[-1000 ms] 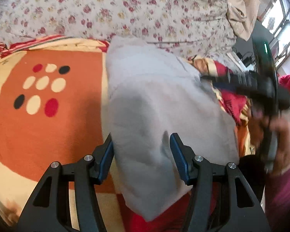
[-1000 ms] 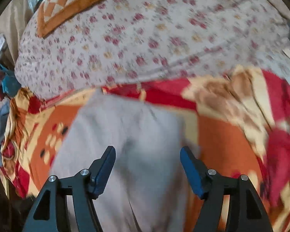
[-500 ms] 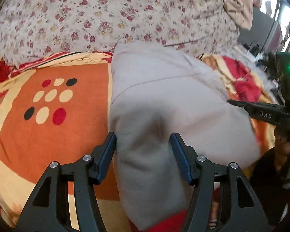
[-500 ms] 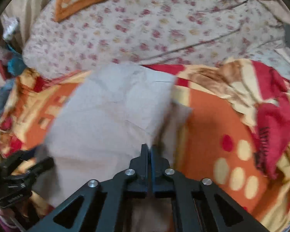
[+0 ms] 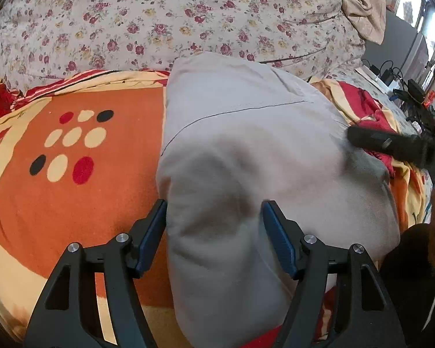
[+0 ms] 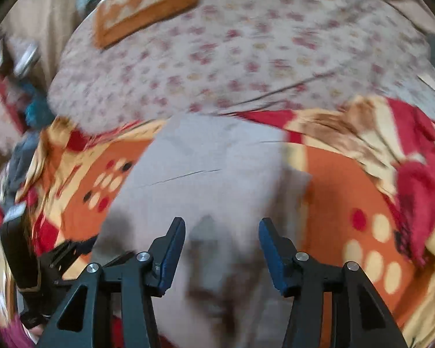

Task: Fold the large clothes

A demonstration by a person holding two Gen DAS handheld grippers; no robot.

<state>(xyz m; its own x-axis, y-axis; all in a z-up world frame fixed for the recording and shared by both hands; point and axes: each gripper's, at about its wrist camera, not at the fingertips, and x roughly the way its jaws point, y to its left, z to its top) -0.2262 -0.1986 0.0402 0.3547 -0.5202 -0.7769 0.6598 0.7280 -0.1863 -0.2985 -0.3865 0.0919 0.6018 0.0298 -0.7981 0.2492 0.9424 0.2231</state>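
Note:
A folded light grey garment (image 5: 246, 156) lies on the orange, red and cream blanket (image 5: 72, 197). My left gripper (image 5: 214, 232) is open, its fingers straddling the garment's near left edge without holding it. In the left wrist view my right gripper (image 5: 391, 145) shows as a black shape over the garment's right edge. In the blurred right wrist view the garment (image 6: 206, 174) lies ahead and my right gripper (image 6: 221, 249) is open and empty above its near part. The left gripper (image 6: 29, 261) shows at the lower left there.
A floral quilt (image 5: 188, 14) is bunched behind the garment. A beige cloth (image 5: 362, 5) lies at the far right. Cables and devices (image 5: 414, 98) sit by the window. An orange checked cushion (image 6: 148, 5) lies on the quilt. The blanket (image 6: 348, 191) is bunched in red folds to the right.
My right gripper was shut half a second ago and is now open. It has pulled back over the garment. The left gripper stayed open at the near edge.

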